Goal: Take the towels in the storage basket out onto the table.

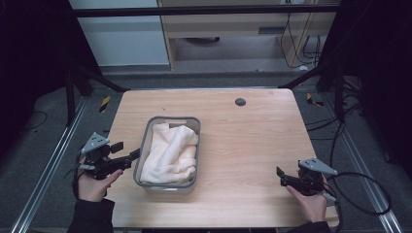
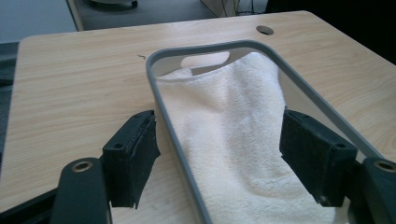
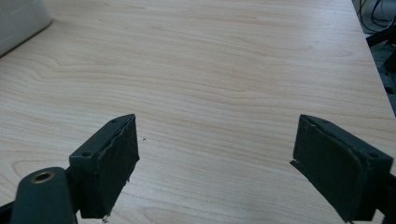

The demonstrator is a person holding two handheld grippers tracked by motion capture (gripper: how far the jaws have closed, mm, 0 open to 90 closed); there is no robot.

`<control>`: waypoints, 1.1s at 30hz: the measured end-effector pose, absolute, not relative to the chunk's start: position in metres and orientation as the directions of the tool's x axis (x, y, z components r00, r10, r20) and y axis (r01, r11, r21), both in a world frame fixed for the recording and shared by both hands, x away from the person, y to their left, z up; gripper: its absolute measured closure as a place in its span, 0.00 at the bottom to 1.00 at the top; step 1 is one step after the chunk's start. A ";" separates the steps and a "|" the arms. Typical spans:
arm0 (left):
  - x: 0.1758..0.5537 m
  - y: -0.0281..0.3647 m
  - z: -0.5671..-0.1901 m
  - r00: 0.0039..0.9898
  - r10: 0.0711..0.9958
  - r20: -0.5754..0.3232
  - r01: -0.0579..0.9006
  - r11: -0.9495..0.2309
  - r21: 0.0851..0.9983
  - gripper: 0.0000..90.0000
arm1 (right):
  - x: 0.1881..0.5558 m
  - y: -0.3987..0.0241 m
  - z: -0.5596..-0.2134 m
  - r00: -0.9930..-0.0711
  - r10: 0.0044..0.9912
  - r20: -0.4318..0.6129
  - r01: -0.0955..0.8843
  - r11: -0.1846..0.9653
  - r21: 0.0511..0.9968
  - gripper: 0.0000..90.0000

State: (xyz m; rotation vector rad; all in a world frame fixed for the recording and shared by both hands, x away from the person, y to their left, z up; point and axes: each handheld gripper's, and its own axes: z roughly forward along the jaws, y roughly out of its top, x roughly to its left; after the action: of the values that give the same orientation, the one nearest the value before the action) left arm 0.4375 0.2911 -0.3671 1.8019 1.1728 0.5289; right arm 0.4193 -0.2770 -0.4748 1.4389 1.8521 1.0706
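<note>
Towel [image 1: 171, 154]: white terry, bunched inside grey basket [image 1: 142, 145] at desk [image 1: 252, 141] centre. Judged light, limp, non-fragile; best pinched at a raised fold. Left gripper [image 1: 135, 154] fingers spread astride the basket's near rim; right gripper [image 1: 279, 176], fingers spread, sat well right of basket. Left gripper view showed the basket's handle cutout; high view showed both hands.

The pale wood-grain desk [image 1: 243, 141] carries a small dark round hole [image 1: 240, 102]. A grey plastic rectangular basket [image 1: 144, 145] contains a cream-white fluffy towel [image 1: 170, 153]. Each black tool [image 1: 127, 159] [image 1: 282, 177] wears a grey three-cornered plate.
</note>
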 end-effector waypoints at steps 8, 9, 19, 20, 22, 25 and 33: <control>0.445 0.269 -0.358 0.502 0.861 -0.085 0.518 -0.220 0.826 0.31 | 0.420 -0.277 -0.475 -0.269 0.962 0.038 0.529 0.115 0.841 0.16; 0.445 0.267 -0.357 0.505 0.859 -0.081 0.521 -0.229 0.822 0.31 | 0.420 -0.277 -0.476 -0.271 0.962 0.031 0.527 0.121 0.841 0.16; 0.454 0.244 -0.355 0.539 0.842 -0.034 0.545 -0.317 0.776 0.31 | 0.421 -0.278 -0.476 -0.273 0.962 0.026 0.537 0.130 0.833 0.15; 0.454 0.242 -0.355 0.540 0.841 -0.032 0.547 -0.322 0.773 0.31 | 0.421 -0.278 -0.476 -0.274 0.961 0.029 0.540 0.129 0.832 0.15; 0.456 0.238 -0.357 0.545 0.838 -0.024 0.552 -0.337 0.763 0.31 | 0.421 -0.277 -0.476 -0.275 0.961 0.031 0.544 0.130 0.829 0.14; 0.459 0.232 -0.360 0.556 0.831 -0.012 0.560 -0.364 0.745 0.30 | 0.421 -0.277 -0.476 -0.275 0.961 0.031 0.548 0.130 0.826 0.14; 0.468 0.215 -0.374 0.574 0.819 -0.013 0.587 -0.401 0.704 0.28 | 0.422 -0.278 -0.477 -0.279 0.960 0.019 0.552 0.144 0.822 0.14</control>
State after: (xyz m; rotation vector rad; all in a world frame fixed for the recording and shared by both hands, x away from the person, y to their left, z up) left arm 0.4684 0.2148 -0.3737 2.1321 1.1159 0.4429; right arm 0.4221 -0.2779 -0.4774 1.4417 1.9008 1.0124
